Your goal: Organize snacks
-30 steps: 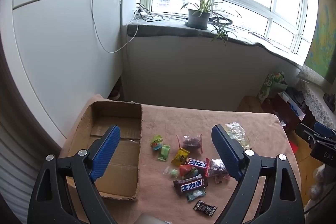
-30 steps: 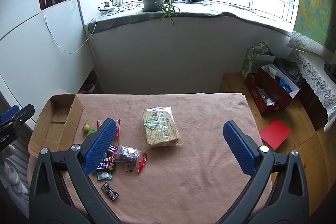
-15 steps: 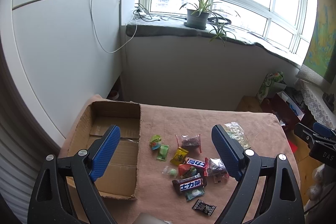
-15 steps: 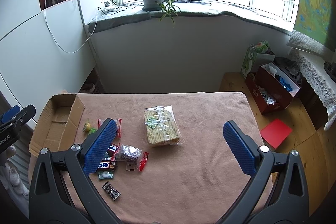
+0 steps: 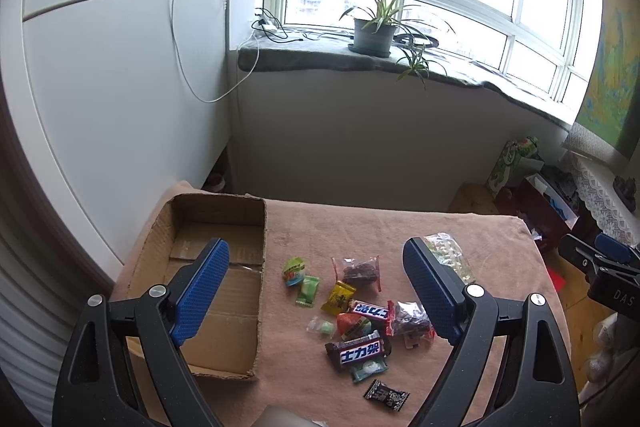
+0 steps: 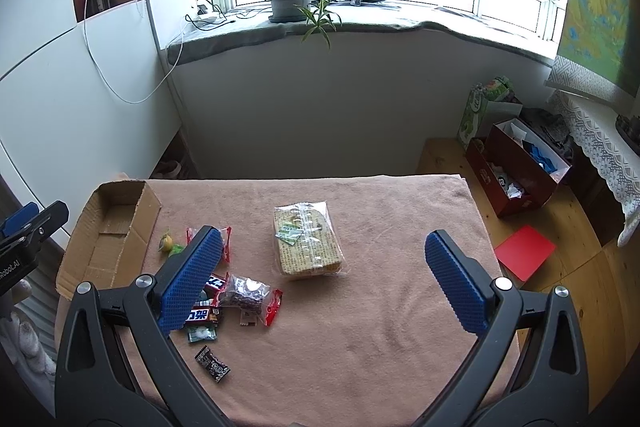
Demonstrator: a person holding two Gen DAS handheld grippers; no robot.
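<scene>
A pile of small wrapped snacks (image 5: 360, 311) lies on the brown cloth of the table, with a Snickers bar (image 5: 358, 349) at its front; the pile also shows in the right wrist view (image 6: 224, 291). A clear bag of crackers (image 6: 306, 241) lies in the middle of the table. An open, empty cardboard box (image 5: 216, 279) sits at the table's left end. My left gripper (image 5: 316, 291) is open and empty, held above the box edge and the pile. My right gripper (image 6: 324, 275) is open and empty above the table, with the crackers between its fingers in view.
The table's far edge faces a white wall under a window sill with a potted plant (image 6: 290, 1). To the right, on the wooden floor, stand a red box (image 6: 516, 167), a green bag (image 6: 486, 107) and a red sheet (image 6: 524, 253).
Both views have shifted only slightly; the snacks sit a touch higher in the frames. Both grippers stay open and empty.
</scene>
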